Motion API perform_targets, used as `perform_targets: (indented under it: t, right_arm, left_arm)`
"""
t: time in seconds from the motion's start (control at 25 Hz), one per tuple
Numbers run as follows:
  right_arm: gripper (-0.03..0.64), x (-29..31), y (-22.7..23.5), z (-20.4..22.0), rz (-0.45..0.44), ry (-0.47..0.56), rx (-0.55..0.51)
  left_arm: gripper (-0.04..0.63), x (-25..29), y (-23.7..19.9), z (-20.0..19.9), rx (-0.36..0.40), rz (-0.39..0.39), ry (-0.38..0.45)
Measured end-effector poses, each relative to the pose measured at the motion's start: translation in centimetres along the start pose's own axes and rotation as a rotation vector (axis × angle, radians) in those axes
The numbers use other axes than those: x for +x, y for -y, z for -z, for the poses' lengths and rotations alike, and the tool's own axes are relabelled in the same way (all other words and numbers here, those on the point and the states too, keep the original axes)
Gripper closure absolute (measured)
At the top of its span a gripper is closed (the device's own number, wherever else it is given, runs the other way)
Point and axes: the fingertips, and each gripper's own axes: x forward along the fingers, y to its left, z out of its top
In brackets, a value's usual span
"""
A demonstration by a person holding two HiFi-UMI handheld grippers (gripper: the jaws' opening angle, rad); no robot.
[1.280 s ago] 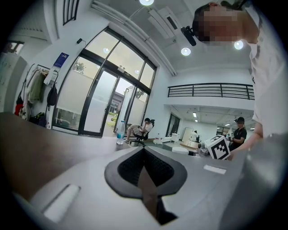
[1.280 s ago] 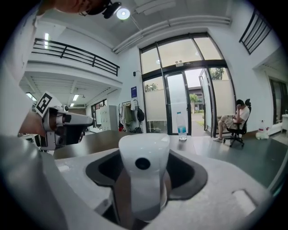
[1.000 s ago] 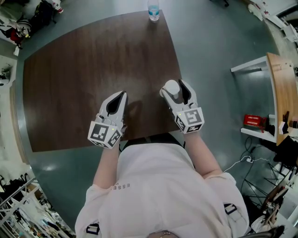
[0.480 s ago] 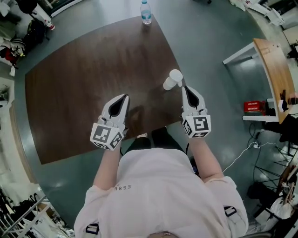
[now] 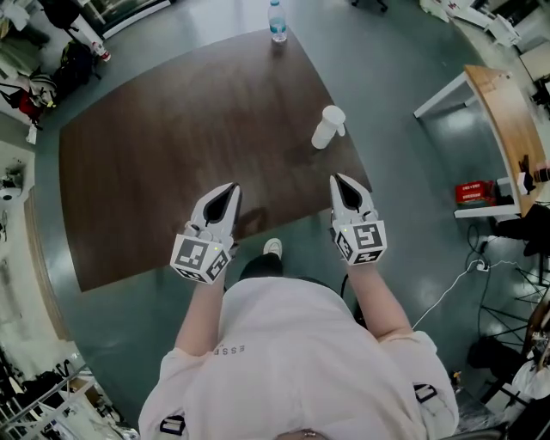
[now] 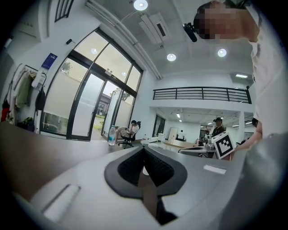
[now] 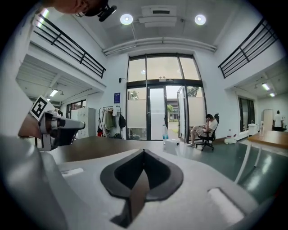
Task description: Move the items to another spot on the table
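Head view, L to R: dark wood tabletop (image 5: 146, 163) fills the upper-left & ctr of frame. The left tongs (image 5: 229, 186) sit lower ctr-left, tips just over the tabletop's near edge. They're pressed together w/ nothing btwn them. A shoe (image 5: 271, 248) shows on the grey floor (image 5: 404, 77) btwn the two tongs, below the tabletop edge. A water bottle (image 5: 277, 21) stands at the far edge, top ctr. The white cup (image 5: 327, 127), the task item, stands on the tabletop close to its R edge, up & R of ctr, touched by neither tongs. The right tongs (image 5: 337, 179) are below the cup in frame, tips over the near R corner of the tabletop & clearly apart from the cup. They're also pressed together & empty. Far R, off the tabletop: a red box (image 5: 469, 191) on a shelf, then a light wood side table (image 5: 509, 129) at the frame edge.

Left gripper view, L to R: tabletop runs in from the L, w/ the bottle upright beyond it. A seated person (image 6: 130, 131) is in a chair by the glass doors. At ctr the tongs' dark pads meet in a closed seam, no gap & nothing pinched. At R the other tongs' marker cube shows.

Right gripper view, L to R: left tongs float at mid-L. Tabletop stretches across ctr. The pads meet tight at ctr, holding nothing. The cup is just R of ctr on the tabletop, bottle behind it, seated person further R.
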Motion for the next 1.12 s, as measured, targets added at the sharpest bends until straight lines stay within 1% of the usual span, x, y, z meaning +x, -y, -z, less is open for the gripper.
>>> perform_targets:
  t: [0.12, 0.28, 0.44, 0.6, 0.76, 0.92, 1.0, 1.12]
  right_arm:
    - [0.624, -2.1, -2.2, 0.8, -0.053, -0.002, 0.003]
    - [0.624, -5.5, -4.9, 1.5, -0.125, 0.008, 0.011]
    - [0.624, -8.5, -8.6, 2.5, -0.196, 0.003, 0.007]
    - [0.624, -11.0, -11.6, 3.2, -0.254, -0.006, 0.001]
    - [0.624, -12.8, -14.9, 2.9, -0.302, -0.004, -0.022]
    - [0.624, -13.7, -18.8, 2.0, -0.348, 0.012, -0.045]
    - [0.624, -14.1, -20.4, 1.6, -0.363, 0.023, -0.059]
    - [0.624, -14.2, -22.8, 1.0, -0.362, 0.031, -0.067]
  left_arm:
    - [0.581, -2.8, 1.5, 0.4, -0.002, -0.037, 0.008]
    - [0.58, -6.9, 4.9, 1.7, 0.002, -0.072, 0.006]
    - [0.58, -12.2, 7.2, 3.4, -0.015, -0.14, 0.0]
    - [0.58, -17.3, 8.6, 4.9, -0.022, -0.215, -0.01]
    - [0.58, -22.0, 8.8, 4.4, -0.018, -0.279, 0.013]
    - [0.58, -26.1, 8.1, 3.3, -0.01, -0.33, 0.059]
    - [0.58, -27.5, 7.7, 2.8, -0.006, -0.338, 0.08]
    - [0.58, -29.5, 6.8, 2.4, -0.007, -0.329, 0.088]
